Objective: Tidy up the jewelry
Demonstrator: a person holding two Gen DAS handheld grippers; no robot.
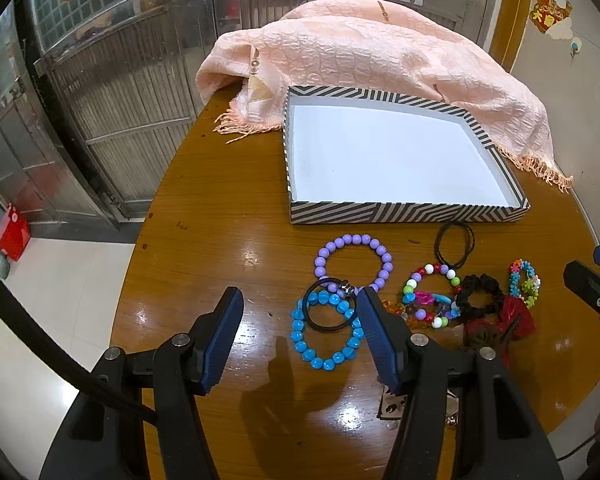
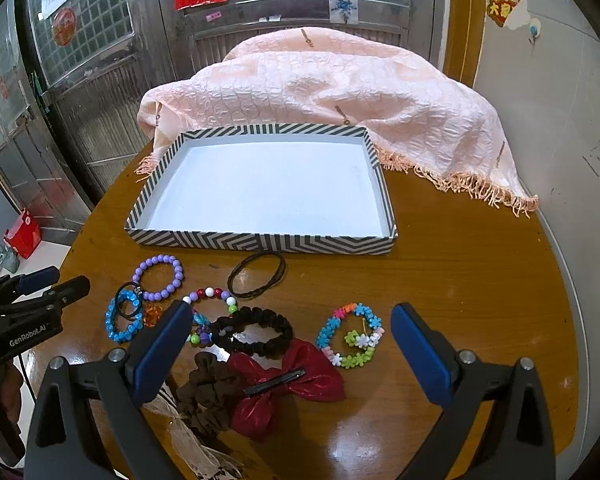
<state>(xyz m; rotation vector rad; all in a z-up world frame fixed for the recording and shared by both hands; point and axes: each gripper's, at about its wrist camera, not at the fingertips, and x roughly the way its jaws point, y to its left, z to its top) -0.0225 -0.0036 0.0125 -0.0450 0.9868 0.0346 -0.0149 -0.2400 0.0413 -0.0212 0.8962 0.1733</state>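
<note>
A striped tray [image 1: 400,213] [image 2: 260,243] with a white floor stands empty on the round wooden table. In front of it lie a purple bead bracelet [image 1: 380,250] [image 2: 176,276], a blue bead bracelet [image 1: 300,340] [image 2: 114,330], a black hair tie [image 1: 314,322], a multicoloured bead bracelet [image 1: 430,270] [image 2: 210,293], thin black hair bands [image 1: 454,246] [image 2: 256,276], a black scrunchie [image 1: 480,300] [image 2: 256,332], a flower bead bracelet [image 2: 350,336] [image 1: 524,282], a red bow clip [image 2: 292,388] and a brown scrunchie [image 2: 208,392]. My left gripper [image 1: 300,304] is open above the blue bracelet. My right gripper [image 2: 292,320] is open above the black scrunchie and bow.
A peach fringed cloth [image 1: 360,60] [image 2: 320,100] is heaped behind the tray. Metal gates and a wall stand beyond the table. A red bag [image 1: 10,232] sits on the floor at left. The table edge curves close on both sides.
</note>
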